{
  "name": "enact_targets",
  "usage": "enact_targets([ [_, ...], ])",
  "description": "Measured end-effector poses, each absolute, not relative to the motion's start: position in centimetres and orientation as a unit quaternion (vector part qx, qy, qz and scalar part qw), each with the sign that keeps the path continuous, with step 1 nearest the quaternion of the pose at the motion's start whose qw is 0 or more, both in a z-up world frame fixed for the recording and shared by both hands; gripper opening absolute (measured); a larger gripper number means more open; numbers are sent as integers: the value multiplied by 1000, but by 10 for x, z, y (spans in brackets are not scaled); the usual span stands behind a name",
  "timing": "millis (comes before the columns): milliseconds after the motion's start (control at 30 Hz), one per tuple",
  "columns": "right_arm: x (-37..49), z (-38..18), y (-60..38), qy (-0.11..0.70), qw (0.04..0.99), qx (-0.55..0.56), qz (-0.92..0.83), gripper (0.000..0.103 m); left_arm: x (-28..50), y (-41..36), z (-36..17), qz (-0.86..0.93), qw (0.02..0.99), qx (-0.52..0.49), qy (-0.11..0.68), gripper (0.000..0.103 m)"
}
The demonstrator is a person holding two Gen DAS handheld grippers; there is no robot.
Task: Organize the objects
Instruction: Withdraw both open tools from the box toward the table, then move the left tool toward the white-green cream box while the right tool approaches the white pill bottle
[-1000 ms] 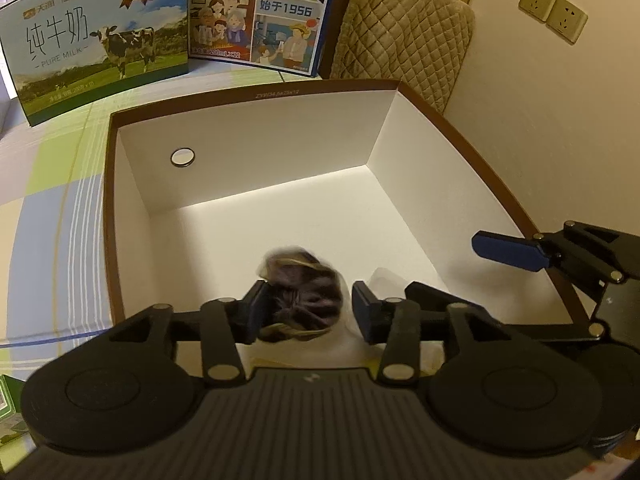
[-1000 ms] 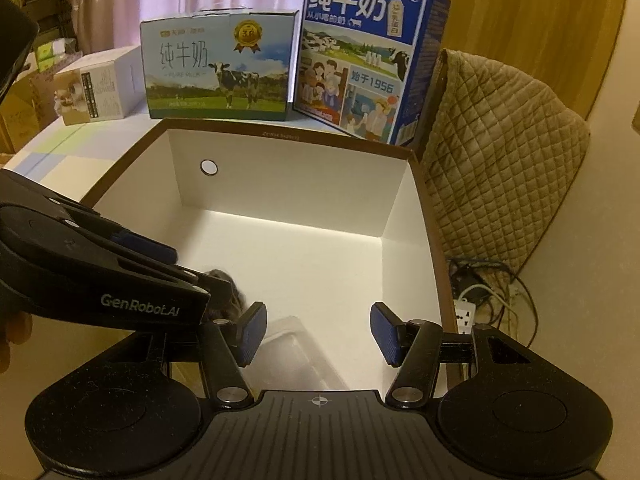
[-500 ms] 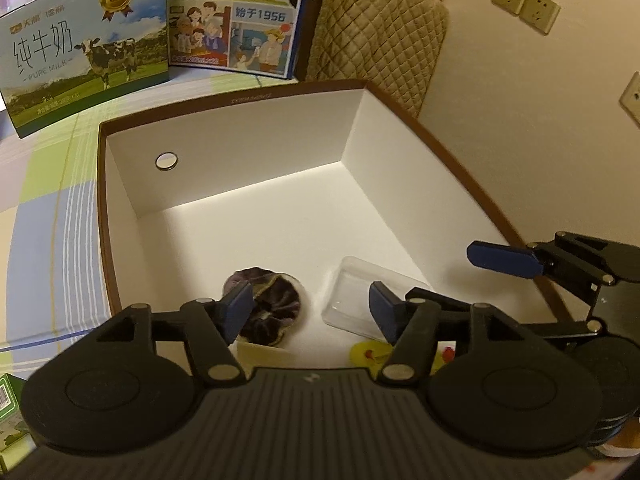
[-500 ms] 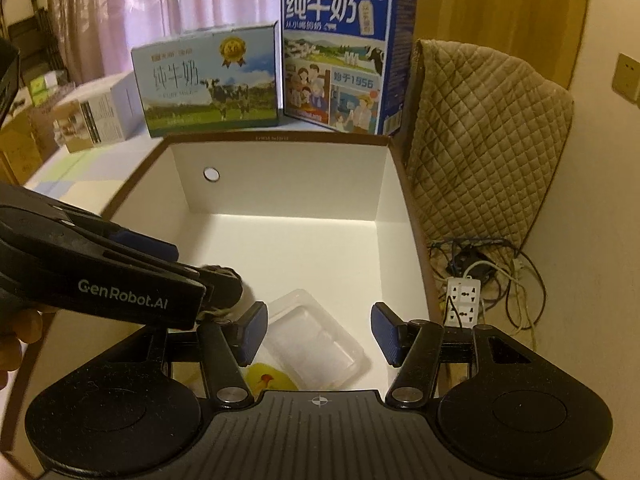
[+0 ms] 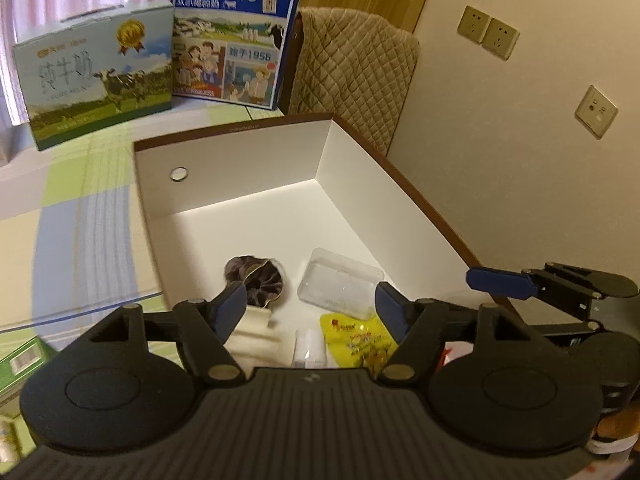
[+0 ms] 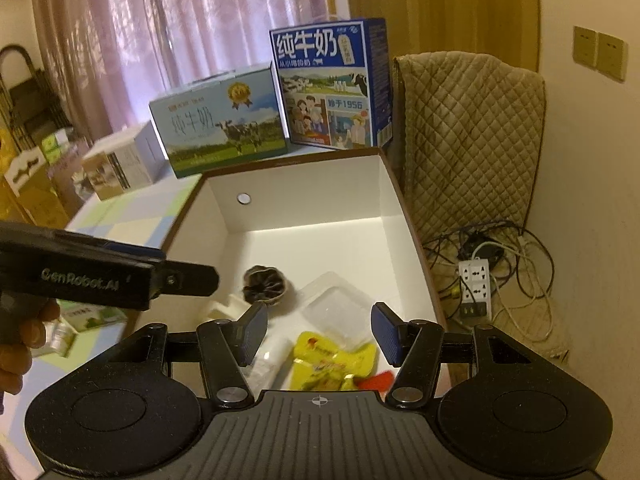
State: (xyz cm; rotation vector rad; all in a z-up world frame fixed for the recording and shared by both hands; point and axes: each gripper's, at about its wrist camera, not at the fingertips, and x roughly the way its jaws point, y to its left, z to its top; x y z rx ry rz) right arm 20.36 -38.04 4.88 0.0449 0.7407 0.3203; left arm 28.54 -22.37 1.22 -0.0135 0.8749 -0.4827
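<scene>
- We hold the left tool (image 5: 308, 304) above the near end of the open white box (image 5: 248, 184); its jaws are opening and stand wide, and nothing is between the blue pads (image 5: 230, 308).
- This tool touches no object; the things in the box lie below it, seen through the gap.
- We hold the right tool (image 6: 318, 330) a little to the right of the left one, also above the near end of the box. Its jaws stand about half open and we see nothing gripped between them.
- In the right wrist view the left tool (image 6: 120, 276) comes in from the left side, and part of a hand (image 6: 24, 332) holds it.
- The box stands on the table (image 5: 68, 216), which has a cloth with green and blue squares.
- Inside the box we count one dark scrunchie (image 5: 256, 280), lying on the floor of the box near its left wall.
- Just to the right of it lies one clear plastic case (image 5: 340, 284), flat on the floor of the box.
- Nearer to us lies one yellow packet (image 6: 328, 364), and beside it one small white tube (image 5: 310, 344) and one cream-coloured piece (image 5: 254, 328); we cannot tell what this piece is.
- At the right of the yellow packet a small red thing (image 6: 378, 382) shows, mostly hidden.
- Behind the box stand two milk cartons: one light green carton (image 5: 96, 76) and one blue carton (image 5: 232, 32).
- On the wall (image 5: 520, 160) we count two sockets side by side (image 5: 488, 36) and one more plate lower (image 5: 596, 112).
</scene>
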Motion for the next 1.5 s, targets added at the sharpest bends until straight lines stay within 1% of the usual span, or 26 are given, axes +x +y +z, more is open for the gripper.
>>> enact_targets([
  [133, 179, 60, -376, 355, 922, 36, 149, 55, 259, -209, 24, -230, 885, 4, 404, 70],
  [267, 154, 72, -367, 344, 925, 42, 153, 55, 235, -192, 34, -226, 888, -5, 400, 74],
  [467, 121, 83, -344, 339, 923, 41, 179, 55, 199, -164, 46, -216, 895, -13, 390, 78],
  [667, 93, 87, -314, 339, 917, 27, 207, 55, 167, -132, 53, -196, 904, -11, 380, 79],
  [1067, 66, 78, -249, 354, 898, 18, 261, 55, 116, -60, 50, -141, 915, -15, 377, 80],
  [1500, 69, 43, -185, 390, 869, 9, 305, 55, 89, 18, 34, -68, 921, -35, 381, 81],
])
